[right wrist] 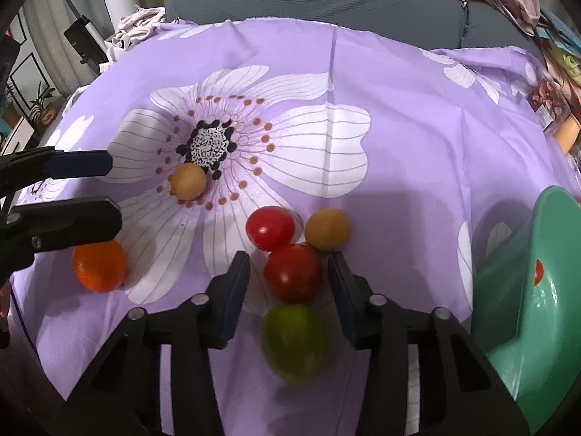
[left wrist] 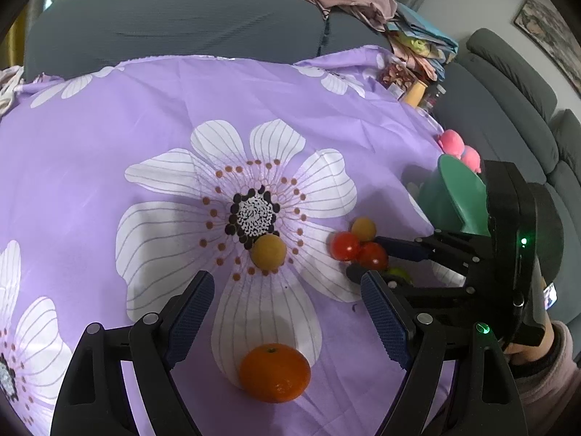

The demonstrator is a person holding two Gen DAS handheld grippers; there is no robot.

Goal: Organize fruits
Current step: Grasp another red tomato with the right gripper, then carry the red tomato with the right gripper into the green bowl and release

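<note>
The right gripper (right wrist: 288, 283) has its fingers (right wrist: 236, 290) either side of the nearer red tomato (right wrist: 293, 272), narrowed but with gaps at both pads, so it brackets the fruit and does not pinch it, probably to carry it to the green bowl (right wrist: 526, 290) at the right. Around it lie a blurred green fruit (right wrist: 294, 341), a second tomato (right wrist: 270, 227) and a tan fruit (right wrist: 327, 229). The left gripper (left wrist: 287, 312) waits with fingers (left wrist: 192, 312) spread above the orange (left wrist: 275, 372) on the purple-clothed surface (left wrist: 109, 145).
</note>
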